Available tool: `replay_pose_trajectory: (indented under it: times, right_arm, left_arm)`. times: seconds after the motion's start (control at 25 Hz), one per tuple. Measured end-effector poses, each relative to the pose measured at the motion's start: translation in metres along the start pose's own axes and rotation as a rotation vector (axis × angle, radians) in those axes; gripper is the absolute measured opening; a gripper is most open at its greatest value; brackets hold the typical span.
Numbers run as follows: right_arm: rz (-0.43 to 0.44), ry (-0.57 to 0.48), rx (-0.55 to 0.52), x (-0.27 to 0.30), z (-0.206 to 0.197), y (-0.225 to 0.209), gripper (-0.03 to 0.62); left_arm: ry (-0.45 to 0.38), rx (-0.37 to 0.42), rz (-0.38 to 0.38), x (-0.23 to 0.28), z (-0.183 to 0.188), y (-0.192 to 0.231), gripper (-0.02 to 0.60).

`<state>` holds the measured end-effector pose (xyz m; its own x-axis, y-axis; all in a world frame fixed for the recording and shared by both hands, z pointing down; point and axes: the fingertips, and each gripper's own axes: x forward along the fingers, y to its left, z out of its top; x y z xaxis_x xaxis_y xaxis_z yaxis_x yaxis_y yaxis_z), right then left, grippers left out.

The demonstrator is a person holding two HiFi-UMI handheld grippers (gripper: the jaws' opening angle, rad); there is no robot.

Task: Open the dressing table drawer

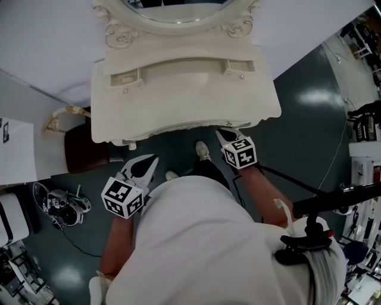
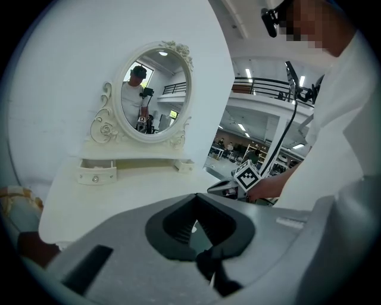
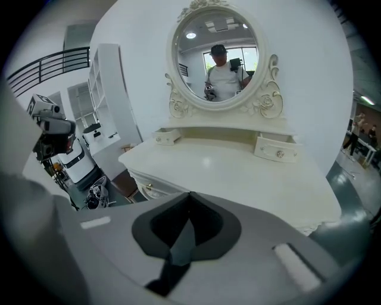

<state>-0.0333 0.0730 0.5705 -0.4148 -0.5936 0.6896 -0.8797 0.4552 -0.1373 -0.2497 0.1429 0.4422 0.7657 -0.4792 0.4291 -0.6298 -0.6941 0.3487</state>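
Note:
The cream dressing table with its oval mirror stands straight ahead. Two small drawers sit on its top, the left one and the right one, both a little way out. The front drawer under the top shows only a small knob. My right gripper is shut and empty, its tips at the table's front edge on the right. My left gripper hangs lower and to the left, short of the table, its tips together and empty. The left gripper view shows the right gripper beside the tabletop.
A brown stool stands at the table's left corner, next to a white cabinet. A pair of shoes and a cable lie on the dark floor at the left. My feet are close to the table front. Equipment racks line the right.

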Motion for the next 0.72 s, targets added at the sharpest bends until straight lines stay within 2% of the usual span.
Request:
replay_pose_trajectory:
  times: [0.72]
  right_arm:
    - [0.071, 0.006, -0.103, 0.002, 0.000, 0.056, -0.002]
  left_arm:
    - [-0.004, -0.030, 0.026, -0.023, -0.032, 0.001, 0.003]
